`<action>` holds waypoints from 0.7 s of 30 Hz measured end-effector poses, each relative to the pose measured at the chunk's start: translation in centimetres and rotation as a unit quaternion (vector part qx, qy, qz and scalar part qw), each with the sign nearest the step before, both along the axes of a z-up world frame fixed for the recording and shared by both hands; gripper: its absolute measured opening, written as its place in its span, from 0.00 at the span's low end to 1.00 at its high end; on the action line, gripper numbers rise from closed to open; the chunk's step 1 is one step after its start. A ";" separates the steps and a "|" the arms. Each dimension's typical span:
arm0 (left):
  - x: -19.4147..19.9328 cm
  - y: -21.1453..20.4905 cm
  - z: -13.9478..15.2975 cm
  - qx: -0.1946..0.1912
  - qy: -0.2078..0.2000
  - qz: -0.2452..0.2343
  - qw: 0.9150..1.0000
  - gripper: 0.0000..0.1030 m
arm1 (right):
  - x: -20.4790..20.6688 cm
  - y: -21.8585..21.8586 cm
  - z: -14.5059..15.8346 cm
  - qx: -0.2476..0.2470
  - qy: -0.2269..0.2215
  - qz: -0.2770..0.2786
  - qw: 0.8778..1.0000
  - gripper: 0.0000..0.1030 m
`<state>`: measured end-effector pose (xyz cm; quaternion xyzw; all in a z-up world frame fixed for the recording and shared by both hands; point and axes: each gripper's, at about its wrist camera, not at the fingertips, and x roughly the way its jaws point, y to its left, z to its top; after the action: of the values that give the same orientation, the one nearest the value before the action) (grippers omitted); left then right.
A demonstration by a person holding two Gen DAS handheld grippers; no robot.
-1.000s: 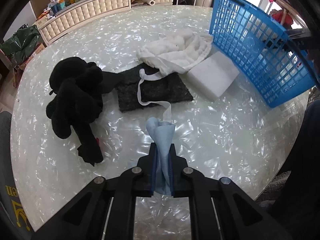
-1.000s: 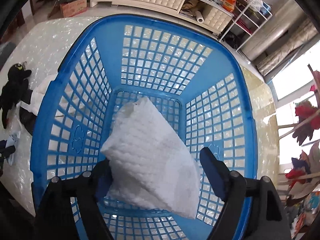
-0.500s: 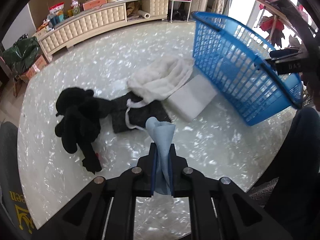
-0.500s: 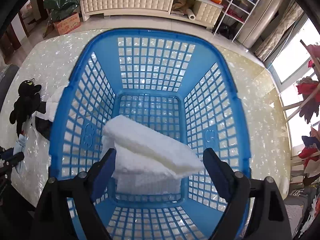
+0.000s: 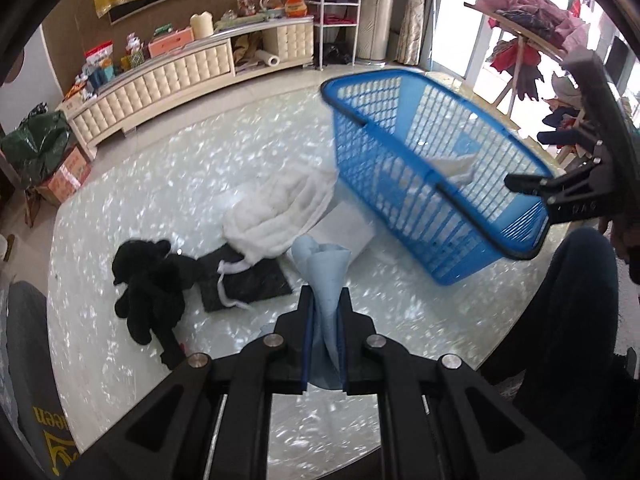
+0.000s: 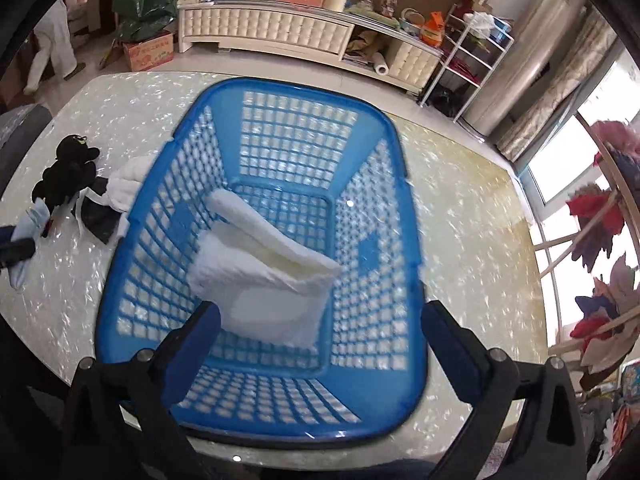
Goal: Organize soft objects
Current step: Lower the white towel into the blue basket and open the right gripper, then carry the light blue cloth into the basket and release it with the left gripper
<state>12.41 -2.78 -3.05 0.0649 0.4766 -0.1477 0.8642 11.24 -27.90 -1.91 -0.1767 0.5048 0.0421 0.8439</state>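
Note:
My left gripper (image 5: 324,300) is shut on a light blue cloth (image 5: 326,268) and holds it above the pearly table (image 5: 160,184). My right gripper (image 6: 320,320) hangs over the blue basket (image 6: 304,100), its jaws wide and still opening, with nothing pressed between the pads. A folded white towel (image 6: 264,272) lies loose on the basket floor. On the table left of the basket (image 5: 400,76) lie a black plush toy (image 5: 148,288), a dark mat (image 5: 248,280), a white fluffy fabric (image 5: 276,216) and a white foam block (image 5: 344,228).
A person's dark-clad leg (image 5: 572,300) is at the table's near right edge. A grey chair back (image 5: 28,340) stands at the left edge. A cream cabinet (image 5: 180,76) lines the far wall, and a clothes rack (image 5: 528,12) stands beyond the basket.
The right jaws spread and let go of the white towel, which dropped into the basket as the gripper drew back. The left gripper rose from the table with the blue cloth.

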 end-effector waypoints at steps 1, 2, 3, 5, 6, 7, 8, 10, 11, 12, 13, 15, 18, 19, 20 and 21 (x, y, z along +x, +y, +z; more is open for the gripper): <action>0.0 -0.5 0.4 0.001 -0.003 -0.004 1.000 0.08 | -0.1 -0.6 0.0 0.001 0.000 -0.006 1.000 0.98; 0.1 -0.9 0.7 0.001 -0.006 -0.008 1.000 0.08 | 0.1 -1.3 -0.3 0.004 0.001 -0.010 1.000 0.98; 0.2 -1.2 0.9 0.002 -0.007 -0.010 1.000 0.08 | 0.0 -1.9 -0.4 0.008 0.002 -0.015 1.000 0.98; 0.3 -2.1 1.6 0.004 -0.013 -0.018 1.000 0.09 | -0.3 -3.0 -0.4 0.015 0.004 -0.024 1.000 0.98; 0.4 -2.4 1.8 0.004 -0.015 -0.021 1.000 0.09 | -0.4 -3.2 -0.7 0.018 0.006 -0.027 0.999 0.98; 0.4 -2.9 2.2 0.006 -0.018 -0.025 0.999 0.08 | -0.5 -3.5 -0.8 0.021 0.008 -0.030 0.999 0.98; 0.6 -3.4 2.5 0.006 -0.021 -0.029 0.999 0.08 | -0.6 -3.9 -0.9 0.024 0.013 -0.028 0.999 0.98; 0.6 -4.1 3.0 0.009 -0.025 -0.036 0.999 0.08 | -0.9 -4.5 -0.9 0.033 0.016 -0.032 0.999 0.98; 0.6 -4.4 3.2 0.011 -0.027 -0.038 0.999 0.09 | -1.1 -4.7 -0.9 0.038 0.018 -0.033 0.999 0.98; 0.7 -4.8 3.4 0.014 -0.029 -0.041 0.999 0.09 | -1.1 -4.8 -0.9 0.045 0.017 -0.034 0.998 0.98; 0.8 -5.1 3.6 0.015 -0.030 -0.044 0.998 0.09 | -1.2 -4.9 -0.8 0.050 0.017 -0.035 0.998 0.98; 1.0 -5.6 3.8 0.017 -0.031 -0.049 0.998 0.09 | -1.5 -5.1 -0.5 0.050 0.012 -0.035 0.998 0.98; 1.5 -6.5 3.9 0.014 -0.028 -0.056 0.998 0.09 | -1.6 -5.2 -0.4 0.053 0.010 -0.033 0.998 0.98; 1.7 -6.8 3.9 0.014 -0.027 -0.059 0.998 0.09 | -1.6 -5.3 -0.4 0.054 0.010 -0.032 0.998 0.98; 2.0 -7.1 3.9 0.013 -0.025 -0.064 0.998 0.09 | -1.6 -5.3 -0.5 0.055 0.009 -0.032 0.998 0.98; 2.2 -7.6 3.9 0.014 -0.024 -0.069 0.997 0.09 | -1.6 -5.3 -0.4 0.056 0.007 -0.031 0.998 0.98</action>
<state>14.62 -10.39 0.85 0.1128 0.4525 -0.1985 0.8620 9.67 -33.20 -2.36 -0.1129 0.5131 0.0453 0.8497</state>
